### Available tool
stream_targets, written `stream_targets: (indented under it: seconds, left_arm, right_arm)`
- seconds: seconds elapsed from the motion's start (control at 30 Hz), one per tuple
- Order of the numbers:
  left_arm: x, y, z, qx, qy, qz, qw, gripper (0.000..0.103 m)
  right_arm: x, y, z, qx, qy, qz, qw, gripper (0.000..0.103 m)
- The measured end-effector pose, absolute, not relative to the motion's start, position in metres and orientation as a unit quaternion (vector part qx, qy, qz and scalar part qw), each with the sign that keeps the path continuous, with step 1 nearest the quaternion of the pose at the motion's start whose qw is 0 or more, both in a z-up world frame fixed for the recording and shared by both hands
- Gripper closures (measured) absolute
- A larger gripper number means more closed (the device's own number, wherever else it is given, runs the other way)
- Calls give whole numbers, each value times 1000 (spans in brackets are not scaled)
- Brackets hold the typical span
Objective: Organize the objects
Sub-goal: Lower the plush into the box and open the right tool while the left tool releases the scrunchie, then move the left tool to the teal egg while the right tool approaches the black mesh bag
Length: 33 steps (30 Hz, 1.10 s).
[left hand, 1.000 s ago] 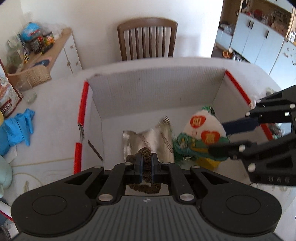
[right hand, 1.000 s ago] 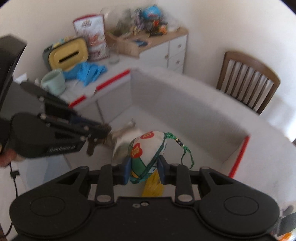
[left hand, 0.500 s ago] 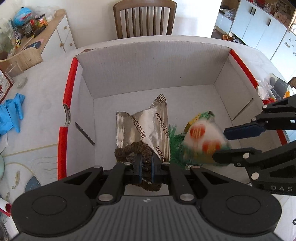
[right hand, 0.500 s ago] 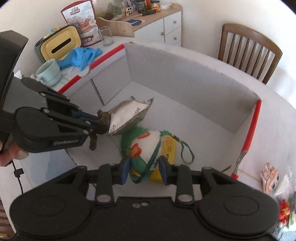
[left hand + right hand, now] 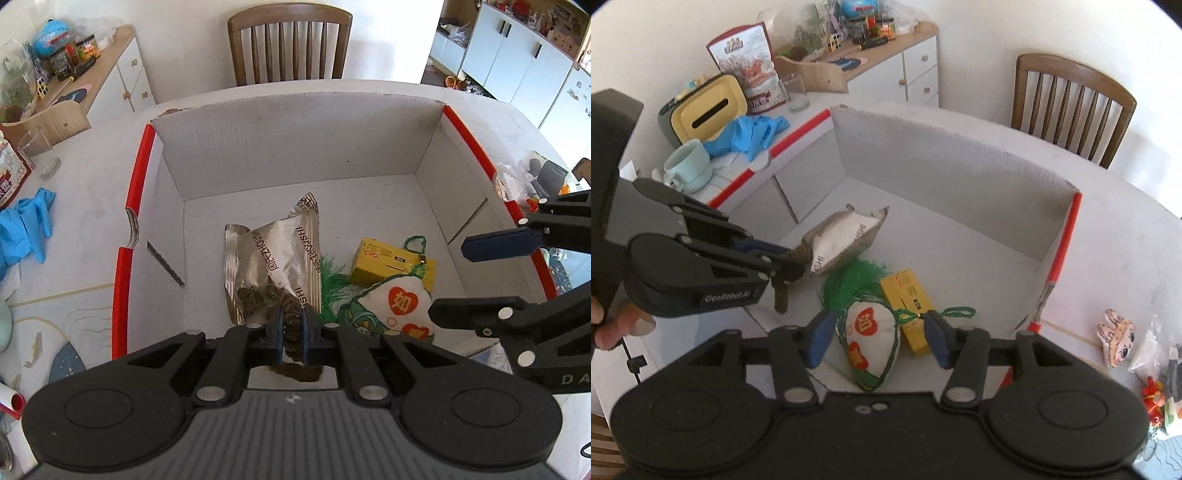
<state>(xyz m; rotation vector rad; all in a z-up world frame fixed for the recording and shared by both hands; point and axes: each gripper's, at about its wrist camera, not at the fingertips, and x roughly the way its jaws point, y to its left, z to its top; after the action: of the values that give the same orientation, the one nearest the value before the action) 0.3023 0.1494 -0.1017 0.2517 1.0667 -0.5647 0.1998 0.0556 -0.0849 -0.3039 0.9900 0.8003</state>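
White corrugated cardboard box, red-edged, on my worktop. Inside it: silver foil packet near the middle, yellow carton to its right, and an embroidered sachet with a green tassel. My left hand-held gripper is clenched on a brown scrunchie above the box floor. My right hand-held gripper is spread wide around the sachet.

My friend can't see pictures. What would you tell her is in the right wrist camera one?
The right gripper hangs open over a white cardboard box, its fingers either side of a white pouch with red hearts lying inside. Also in the box are a yellow packet and a silver bag. The left gripper, at left, pinches a brown scrunchie.
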Motion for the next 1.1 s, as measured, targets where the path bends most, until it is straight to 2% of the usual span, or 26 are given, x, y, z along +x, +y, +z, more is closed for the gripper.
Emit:
stream_targets:
  seconds: [0.1, 0.47, 0.87, 1.0, 1.03, 1.1]
  left_arm:
    - [298, 150, -97, 116, 496, -263, 819, 94]
    - [272, 144, -63, 103, 457, -261, 844, 93]
    - [240, 117, -25, 73, 424, -273, 861, 79]
    - [230, 104, -11, 65, 409, -278, 867, 67]
    - [228, 101, -8, 63, 406, -279, 868, 56]
    - [224, 95, -1, 62, 395, -281, 872, 41]
  right_arm:
    - [198, 50, -79, -137, 456, 372, 797, 48]
    - [186, 13, -47, -111, 420, 377, 818, 29]
    - [171, -46, -5, -89, 384, 374, 839, 19]
    - [168, -68, 7, -87, 374, 362, 850, 18]
    - [167, -72, 9, -86, 372, 358, 852, 17]
    - [167, -83, 14, -85, 367, 351, 857, 15]
